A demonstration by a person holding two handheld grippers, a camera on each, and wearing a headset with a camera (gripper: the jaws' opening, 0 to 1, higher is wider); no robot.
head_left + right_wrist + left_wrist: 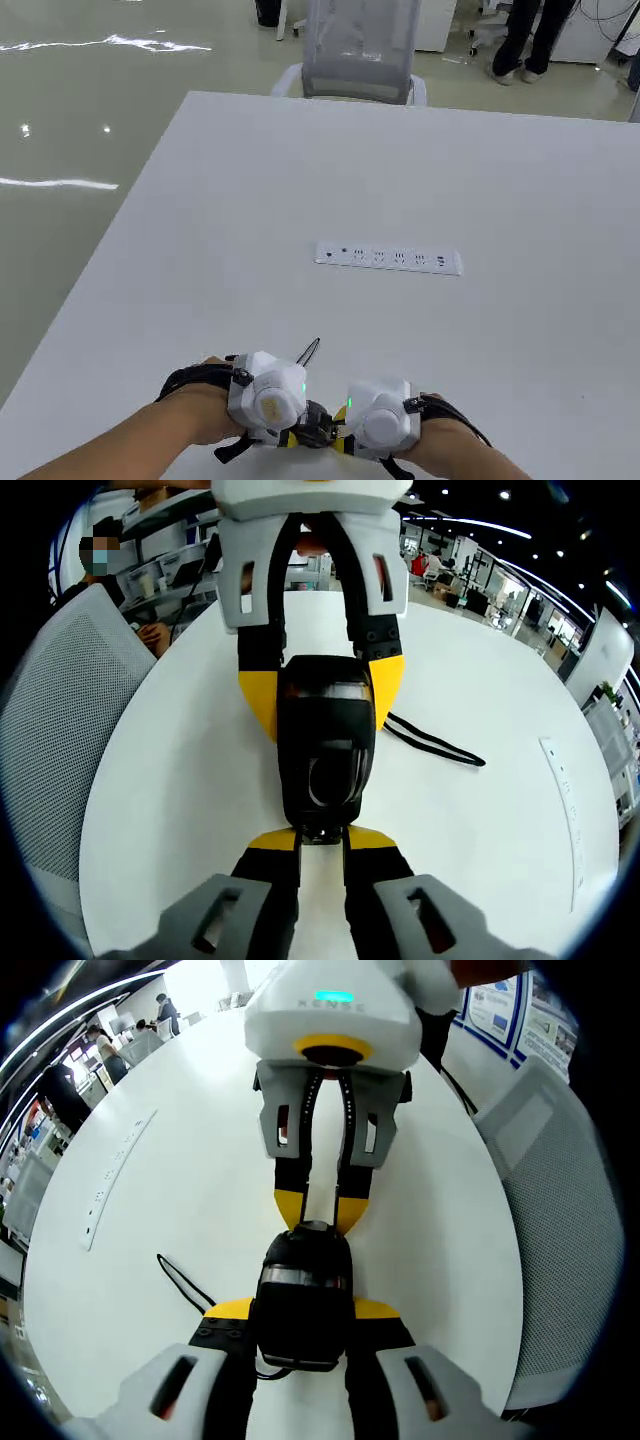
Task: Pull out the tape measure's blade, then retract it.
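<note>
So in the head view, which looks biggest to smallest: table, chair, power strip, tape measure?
1. table
2. chair, though it's farther away
3. power strip
4. tape measure, partly hidden

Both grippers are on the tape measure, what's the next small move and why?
Probably draw the right gripper away from the left gripper, holding the left steady. The left one clamps the tape measure around its body, the right one seems to pinch its front end, and no blade is out yet.
</note>
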